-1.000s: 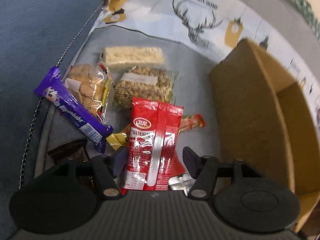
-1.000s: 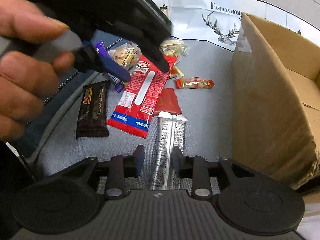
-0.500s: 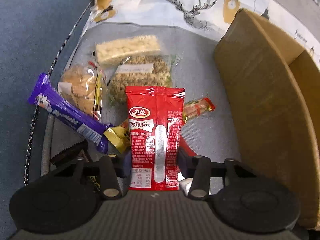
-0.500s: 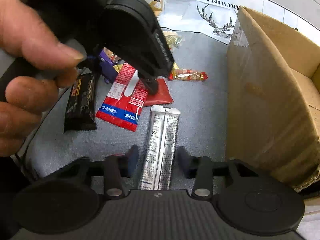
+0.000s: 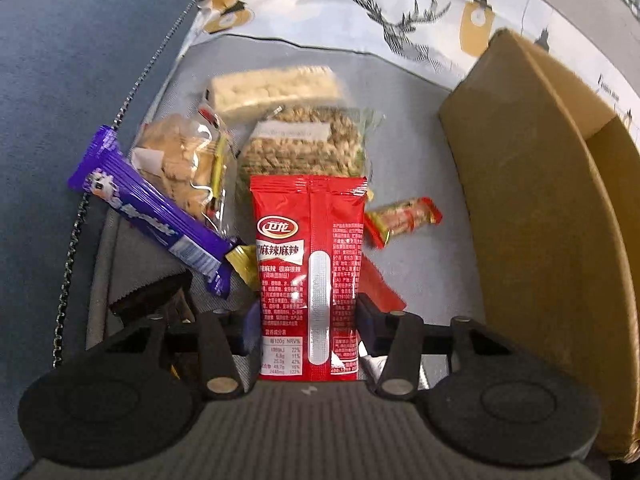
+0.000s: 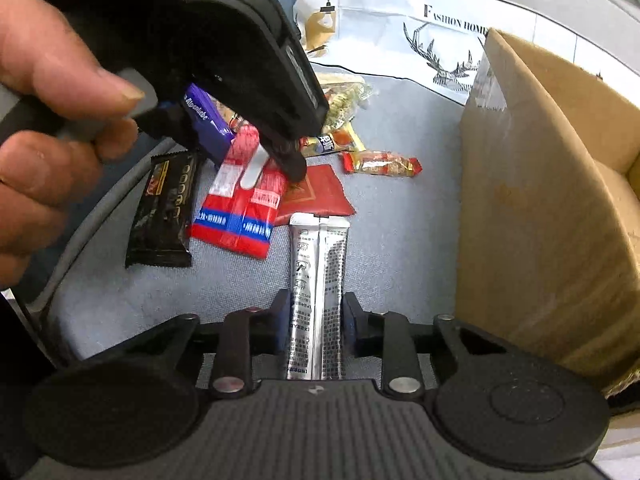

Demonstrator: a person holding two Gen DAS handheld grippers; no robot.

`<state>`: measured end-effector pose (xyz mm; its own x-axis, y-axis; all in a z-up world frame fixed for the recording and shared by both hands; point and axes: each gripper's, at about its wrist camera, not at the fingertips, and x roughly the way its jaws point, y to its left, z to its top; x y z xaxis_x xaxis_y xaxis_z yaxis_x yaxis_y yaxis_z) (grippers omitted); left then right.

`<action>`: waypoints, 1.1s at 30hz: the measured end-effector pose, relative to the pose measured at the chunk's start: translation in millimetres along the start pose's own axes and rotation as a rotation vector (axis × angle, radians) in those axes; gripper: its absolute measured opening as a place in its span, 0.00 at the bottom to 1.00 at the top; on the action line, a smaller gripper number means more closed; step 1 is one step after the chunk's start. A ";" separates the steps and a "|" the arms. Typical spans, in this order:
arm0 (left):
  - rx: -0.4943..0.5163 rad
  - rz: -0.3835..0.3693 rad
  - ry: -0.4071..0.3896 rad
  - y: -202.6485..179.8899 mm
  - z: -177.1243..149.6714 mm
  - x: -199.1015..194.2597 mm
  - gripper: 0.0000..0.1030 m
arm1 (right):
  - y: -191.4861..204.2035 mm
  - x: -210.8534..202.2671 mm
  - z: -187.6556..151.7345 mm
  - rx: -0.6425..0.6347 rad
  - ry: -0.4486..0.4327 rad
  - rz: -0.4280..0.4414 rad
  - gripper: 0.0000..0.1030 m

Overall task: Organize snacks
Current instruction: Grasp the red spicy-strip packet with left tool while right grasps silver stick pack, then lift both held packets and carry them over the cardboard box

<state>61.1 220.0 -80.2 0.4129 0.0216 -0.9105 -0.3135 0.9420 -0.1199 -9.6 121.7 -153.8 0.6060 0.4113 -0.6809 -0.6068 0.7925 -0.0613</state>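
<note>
Left tool [image 5: 306, 316] clamped across a tall red foil snack packet [image 5: 308, 240], jaws just beginning to part, packet between the pads and tipped up off the grey fabric surface [image 5: 416, 120]. Right tool [image 6: 316, 312] pinched on a slim silver foil stick packet [image 6: 318, 264], far end lying near the open brown cardboard box [image 5: 520, 200].

Early days, judging by the layout: nothing seen in the visible part of the box. Left to sort:
- purple chocolate bar [image 5: 148, 220]
- black wrapped bar [image 6: 164, 216]
- clear bag of biscuits [image 5: 180, 160]
- pale puffed-rice bar [image 5: 272, 88]
- oat bar [image 5: 304, 144]
- small red-and-gold sweet [image 5: 404, 218]
- flat dark-red sachet [image 6: 316, 196]

Legible: "卫龙" and "麻辣麻辣" on the red packet, "Alpenliebe" on the purple bar, "FASHION HOME" on the white deer-print sheet [image 6: 400, 12].
</note>
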 end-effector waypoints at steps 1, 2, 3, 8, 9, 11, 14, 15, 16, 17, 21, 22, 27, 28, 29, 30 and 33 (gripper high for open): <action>0.007 0.002 0.002 -0.7 -0.8 1.0 0.54 | -1.5 1.0 0.6 0.004 0.001 0.000 0.31; 0.013 0.003 0.004 -1.4 -1.3 2.1 0.54 | -2.4 2.3 1.9 0.007 0.003 0.001 0.31; 0.016 0.005 0.004 -1.5 -1.8 3.4 0.54 | -2.8 2.3 2.0 0.008 0.004 0.002 0.31; 0.019 -0.014 -0.013 -0.4 -1.8 0.8 0.47 | -2.3 2.2 3.3 0.002 -0.004 0.011 0.27; 0.021 -0.022 -0.019 -1.3 -1.3 0.3 0.47 | -2.1 1.3 2.7 -0.002 -0.010 0.009 0.26; 0.022 -0.044 -0.045 -1.2 -1.2 -6.0 0.46 | -2.2 -1.8 2.0 -0.011 -0.028 0.003 0.25; 0.013 -0.079 -0.093 -0.7 -2.3 -17.4 0.46 | -0.4 -10.3 0.8 -0.020 -0.060 0.001 0.23; 0.011 -0.088 -0.106 -0.9 -2.4 -21.2 0.46 | 0.7 -13.2 0.7 -0.028 -0.069 -0.008 0.22; 0.010 -0.094 -0.123 -0.3 -3.0 -25.9 0.46 | 1.6 -15.4 1.1 -0.033 -0.073 -0.017 0.22; 0.007 -0.099 -0.135 0.1 -3.0 -29.9 0.46 | 1.1 -17.5 1.5 -0.031 -0.077 -0.021 0.22; -0.015 -0.117 -0.204 4.1 -3.4 -48.9 0.46 | 0.9 -33.2 5.0 -0.010 -0.114 -0.036 0.21; -0.021 -0.122 -0.223 5.3 -3.9 -53.7 0.46 | -0.2 -37.0 6.2 -0.002 -0.123 -0.039 0.21; -0.046 -0.141 -0.325 8.0 -4.3 -79.3 0.46 | -7.2 -66.6 15.5 0.036 -0.214 -0.042 0.21; -0.052 -0.141 -0.348 8.3 -4.4 -84.7 0.46 | -8.2 -73.0 16.8 0.042 -0.235 -0.039 0.21; -0.057 -0.140 -0.365 8.6 -4.3 -88.9 0.46 | -9.6 -79.3 18.2 0.047 -0.256 -0.035 0.21; -0.065 -0.140 -0.382 9.2 -4.6 -93.0 0.46 | -11.6 -86.6 19.5 0.052 -0.282 -0.030 0.21; -0.087 -0.146 -0.418 11.2 -4.2 -102.5 0.46 | -20.2 -102.1 25.0 0.065 -0.337 -0.031 0.21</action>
<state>11.7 227.0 10.2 0.7623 0.0406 -0.6460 -0.2895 0.9140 -0.2843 -46.3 75.0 -64.8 0.7662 0.5031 -0.3998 -0.5576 0.8298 -0.0243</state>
